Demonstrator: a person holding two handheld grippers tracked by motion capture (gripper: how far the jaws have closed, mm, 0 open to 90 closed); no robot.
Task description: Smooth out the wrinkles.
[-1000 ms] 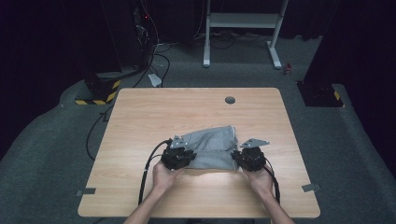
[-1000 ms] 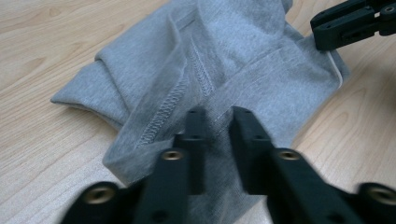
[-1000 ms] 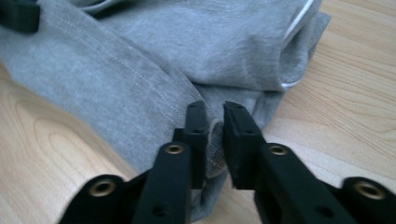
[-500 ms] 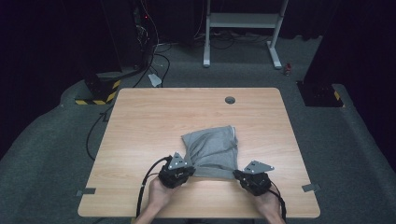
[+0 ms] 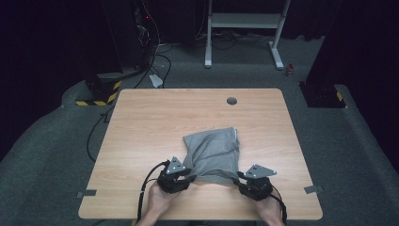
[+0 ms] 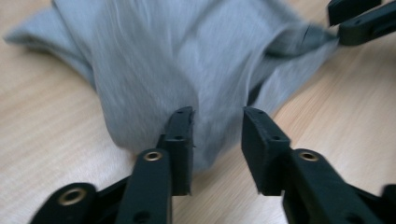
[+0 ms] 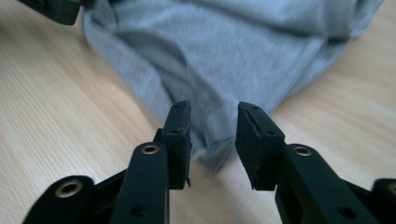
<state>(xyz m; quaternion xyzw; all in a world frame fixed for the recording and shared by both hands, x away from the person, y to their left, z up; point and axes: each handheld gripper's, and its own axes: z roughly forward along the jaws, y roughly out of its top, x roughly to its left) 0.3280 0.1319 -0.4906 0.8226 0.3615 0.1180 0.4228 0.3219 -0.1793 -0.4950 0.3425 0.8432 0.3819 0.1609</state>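
A grey cloth (image 5: 211, 150) lies folded in the near middle of the wooden table (image 5: 155, 117). My left gripper (image 5: 188, 175) sits at its near left corner and my right gripper (image 5: 237, 181) at its near right corner. In the left gripper view the jaws (image 6: 217, 114) have just been opening; the cloth (image 6: 187, 56) edge lies loose in the gap. The right gripper (image 7: 212, 109) has also just been opening, and a cloth (image 7: 224, 51) corner rests between its parted jaws, which do not press on it. Each gripper view also catches the other gripper's tip (image 6: 359, 18) (image 7: 56, 9).
A round cable hole (image 5: 231, 100) sits near the table's far edge. Cables (image 5: 94, 136) hang off the left side toward a yellow-and-black striped box (image 5: 96, 96). A white frame (image 5: 244, 28) stands on the floor beyond. Both hands are close to the near edge.
Both hands drew back toward the near edge, pulling the cloth's near edge with them. Since then both pairs of jaws have parted and the cloth lies slack.
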